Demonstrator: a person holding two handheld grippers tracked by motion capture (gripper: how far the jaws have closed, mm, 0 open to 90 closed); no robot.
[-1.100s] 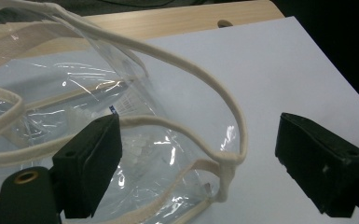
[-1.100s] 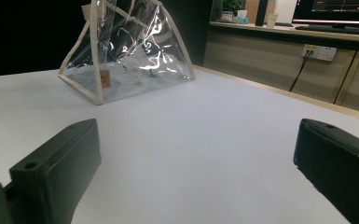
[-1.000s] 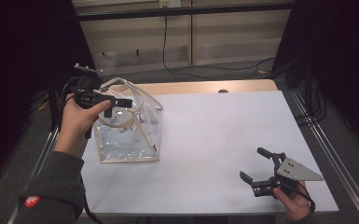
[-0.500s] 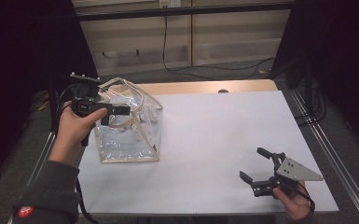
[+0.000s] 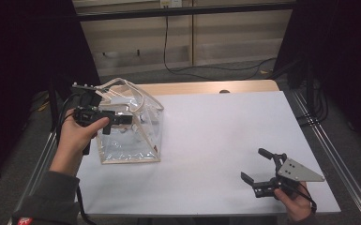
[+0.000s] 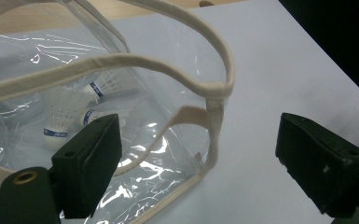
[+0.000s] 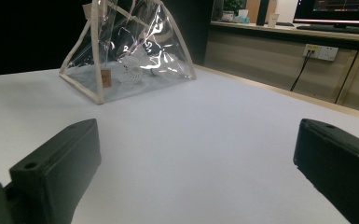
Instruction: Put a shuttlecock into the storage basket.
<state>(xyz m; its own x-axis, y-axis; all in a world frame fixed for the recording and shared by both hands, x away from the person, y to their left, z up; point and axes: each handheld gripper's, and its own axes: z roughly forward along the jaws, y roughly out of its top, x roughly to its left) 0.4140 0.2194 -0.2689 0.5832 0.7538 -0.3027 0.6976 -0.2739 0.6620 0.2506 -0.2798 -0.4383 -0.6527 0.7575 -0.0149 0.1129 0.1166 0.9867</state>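
Note:
A clear plastic bag with cream trim and two cream handles stands at the table's left. Inside it lie white shuttlecocks. My left gripper hovers over the bag's near top edge, pointing right. In the left gripper view the left gripper is open, its jaws straddling the bag's corner and a handle without pressing on them. My right gripper rests low at the front right of the table, open and empty. From the right gripper the bag is seen far off across the white tabletop.
The white table has a wooden strip along its far edge. Metal rails run along the right side. A black cable lies on the floor beyond. A wall socket is at the back.
My left hand has drifted a little lower and nearer to the person, keeping its gripper over the bag. The right gripper has not moved.

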